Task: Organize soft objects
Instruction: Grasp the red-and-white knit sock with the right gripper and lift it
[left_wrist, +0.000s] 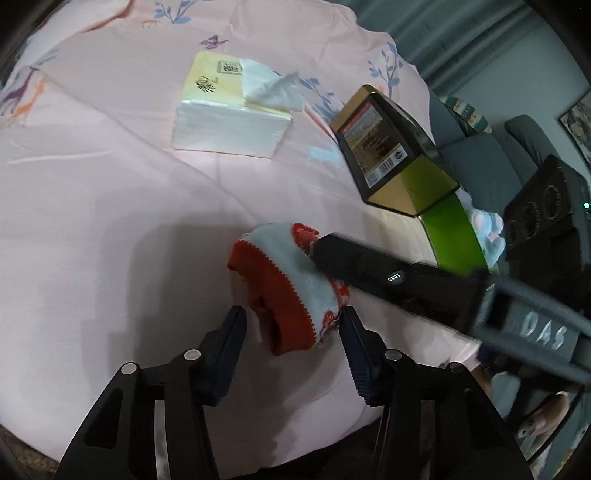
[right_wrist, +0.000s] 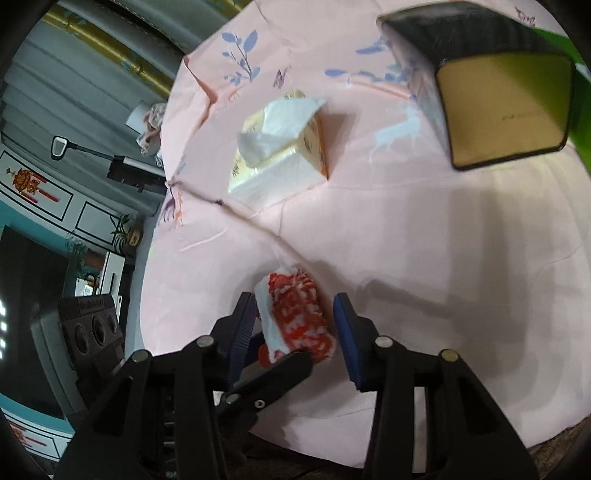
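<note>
Where our left tongs (left_wrist: 291, 325) reach down, we see the red and blue sock (left_wrist: 291, 280) between the fingers, one pad touching it, the other apart, on the pink sheet (left_wrist: 110, 221). Our right tongs (right_wrist: 293, 314) also sit around the sock (right_wrist: 295, 314), right pad apart, near the tissue pack (right_wrist: 280, 147).

Green container (left_wrist: 448, 225) half hidden behind box (left_wrist: 388, 147); right claw (left_wrist: 314, 247) motion-blurred.
</note>
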